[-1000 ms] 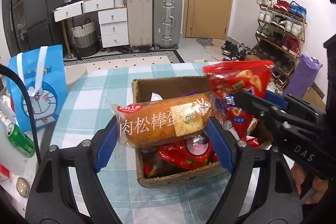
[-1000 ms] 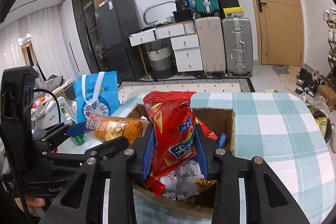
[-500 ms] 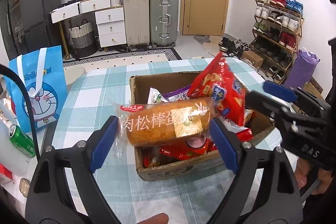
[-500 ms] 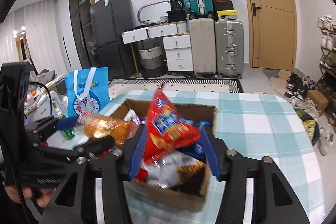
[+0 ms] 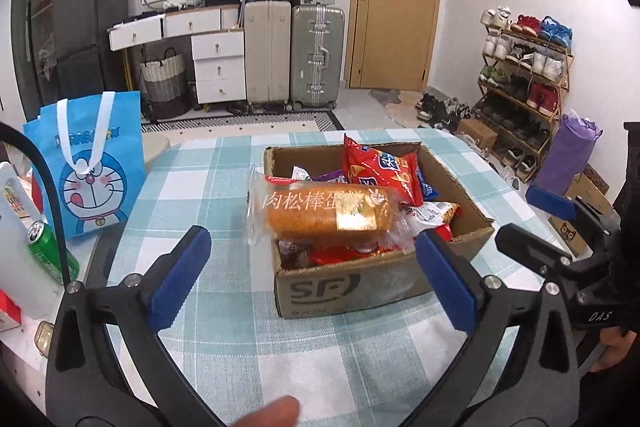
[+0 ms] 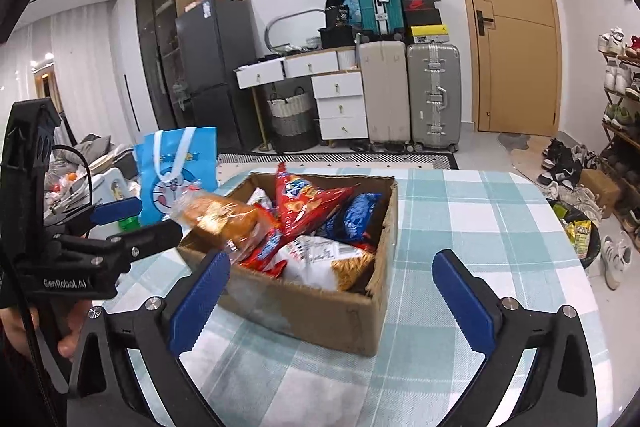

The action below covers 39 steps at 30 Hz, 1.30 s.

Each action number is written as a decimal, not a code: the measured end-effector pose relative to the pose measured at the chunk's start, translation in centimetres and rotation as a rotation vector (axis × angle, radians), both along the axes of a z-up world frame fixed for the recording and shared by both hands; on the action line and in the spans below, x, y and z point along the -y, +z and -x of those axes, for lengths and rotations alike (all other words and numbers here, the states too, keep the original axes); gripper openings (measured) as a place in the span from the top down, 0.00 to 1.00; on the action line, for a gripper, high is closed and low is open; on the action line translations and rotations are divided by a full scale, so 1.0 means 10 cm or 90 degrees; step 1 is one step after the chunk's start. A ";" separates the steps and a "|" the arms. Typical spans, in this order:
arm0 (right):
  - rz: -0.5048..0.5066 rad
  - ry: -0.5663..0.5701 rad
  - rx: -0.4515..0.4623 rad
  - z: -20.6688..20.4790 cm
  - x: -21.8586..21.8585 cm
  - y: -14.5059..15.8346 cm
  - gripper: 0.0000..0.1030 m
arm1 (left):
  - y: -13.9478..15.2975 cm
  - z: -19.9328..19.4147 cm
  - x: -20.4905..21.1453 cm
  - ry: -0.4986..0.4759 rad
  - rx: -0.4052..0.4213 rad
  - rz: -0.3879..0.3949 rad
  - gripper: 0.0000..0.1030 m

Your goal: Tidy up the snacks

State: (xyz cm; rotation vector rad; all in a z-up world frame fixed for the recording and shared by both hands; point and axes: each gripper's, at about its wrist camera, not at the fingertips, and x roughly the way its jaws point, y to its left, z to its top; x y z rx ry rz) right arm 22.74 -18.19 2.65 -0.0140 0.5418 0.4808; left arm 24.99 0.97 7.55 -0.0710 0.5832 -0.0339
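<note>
A cardboard box (image 5: 344,287) (image 6: 320,311) full of snack packets stands on the checked tablecloth. An orange bread-roll packet (image 5: 324,213) (image 6: 220,219) lies across the box's near left rim, free of any grip. A red chip bag (image 5: 380,173) (image 6: 308,205) leans upright among the snacks in the box. My left gripper (image 5: 310,275) is open and empty, back from the box's front. My right gripper (image 6: 332,303) is open and empty, back from the box's corner.
A blue cartoon gift bag (image 5: 90,163) (image 6: 180,167) and a green can (image 5: 46,247) stand left of the box. The table's right edge is near a shoe rack (image 5: 520,87). Suitcases and drawers stand at the far wall.
Both grippers opened and pulled back. The bread-roll packet dropped from the left gripper onto the box rim. The red chip bag left the right gripper and now sits in the box.
</note>
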 end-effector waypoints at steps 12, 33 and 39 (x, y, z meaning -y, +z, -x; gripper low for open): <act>-0.020 0.018 0.051 0.47 0.03 -0.21 0.00 | -0.34 0.54 -0.05 0.006 0.055 -0.020 0.01; 0.025 0.016 0.135 0.72 -0.01 -0.40 0.00 | -0.75 0.68 -0.09 0.035 0.120 -0.017 0.01; 0.024 0.005 0.146 0.73 0.00 -0.39 0.00 | -0.76 0.67 -0.10 0.031 0.120 -0.018 0.01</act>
